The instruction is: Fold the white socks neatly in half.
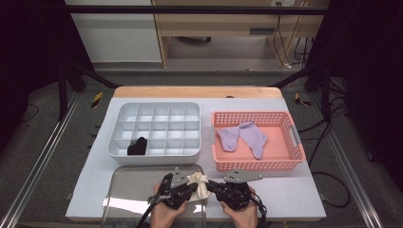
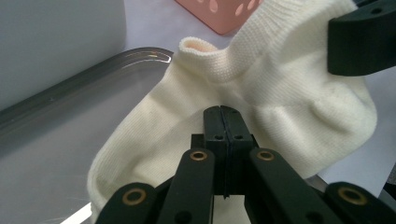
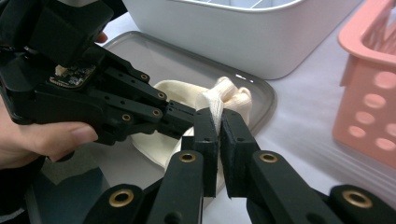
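Clenching one cream sock (image 1: 200,186), both grippers' jaws hover over a steel tray (image 1: 128,187) on the white table (image 1: 294,190).

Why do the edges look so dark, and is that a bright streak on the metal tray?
High view: the surroundings fall into shadow while the table is evenly lit; glare streaks the metal tray. Left gripper view: the cream sock is sharp, the pink basket soft. Right gripper view: the basket's near edge blurs.

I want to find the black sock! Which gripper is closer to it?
Left. The left gripper is almost straight below the black sock in the white divider box. The right gripper is farther to the side. Both pinch the cream sock over the tray.
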Available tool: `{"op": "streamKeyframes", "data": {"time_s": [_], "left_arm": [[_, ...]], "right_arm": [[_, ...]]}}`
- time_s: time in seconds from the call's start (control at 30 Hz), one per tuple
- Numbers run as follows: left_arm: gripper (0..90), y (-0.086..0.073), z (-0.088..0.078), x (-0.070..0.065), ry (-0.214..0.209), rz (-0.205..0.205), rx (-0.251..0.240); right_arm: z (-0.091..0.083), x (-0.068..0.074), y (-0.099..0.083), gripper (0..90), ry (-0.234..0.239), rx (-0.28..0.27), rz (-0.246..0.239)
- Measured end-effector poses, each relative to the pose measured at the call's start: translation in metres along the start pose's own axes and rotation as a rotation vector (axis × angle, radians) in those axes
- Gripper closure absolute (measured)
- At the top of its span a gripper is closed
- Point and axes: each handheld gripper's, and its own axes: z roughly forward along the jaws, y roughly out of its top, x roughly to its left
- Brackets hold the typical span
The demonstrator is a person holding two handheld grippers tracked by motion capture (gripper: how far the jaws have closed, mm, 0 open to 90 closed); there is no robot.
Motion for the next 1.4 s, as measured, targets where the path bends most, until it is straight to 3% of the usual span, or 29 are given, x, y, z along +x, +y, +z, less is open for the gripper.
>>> {"op": "streamKeyframes", "data": {"time_s": [0.2,0.3,0.37,0.4,0.43,0.5,0.63,0.97,1.2,1.4], "left_arm": [[88.8,0.001,-0.018,0.003,-0.026,-0.007,-0.040],[88.3,0.001,-0.031,0.009,-0.008,-0.008,-0.063],[87.8,-0.004,-0.051,0.022,0.031,-0.039,-0.099],[87.5,-0.004,-0.051,0.022,0.031,-0.039,-0.099],[87.2,-0.009,-0.061,0.032,0.062,-0.058,-0.110],[86.9,-0.017,-0.066,0.040,0.079,-0.072,-0.108],[86.8,-0.029,-0.064,0.047,0.068,-0.105,-0.079],[86.7,-0.031,-0.055,0.040,0.055,-0.088,-0.058],[86.9,-0.032,-0.052,0.043,0.059,-0.092,-0.048],[87.6,-0.034,-0.050,0.045,0.066,-0.093,-0.038]], "right_arm": [[-0.001,-0.004,0.002,86.3,-0.030,0.012,0.002],[-0.002,-0.005,0.002,86.2,-0.038,0.014,0.005],[-0.002,-0.006,0.002,86.1,-0.051,0.027,0.005],[-0.002,-0.007,0.003,86.1,-0.050,0.028,0.004],[-0.001,-0.006,0.003,86.0,-0.054,0.032,0.000],[-0.001,-0.006,0.004,85.9,-0.056,0.034,-0.007],[0.001,-0.003,0.007,85.5,-0.064,0.046,-0.015],[0.013,0.014,0.017,84.7,-0.023,0.071,-0.080],[0.039,0.036,0.027,84.6,0.023,0.117,-0.144],[0.066,0.047,0.025,82.2,0.045,0.168,-0.184]]}}
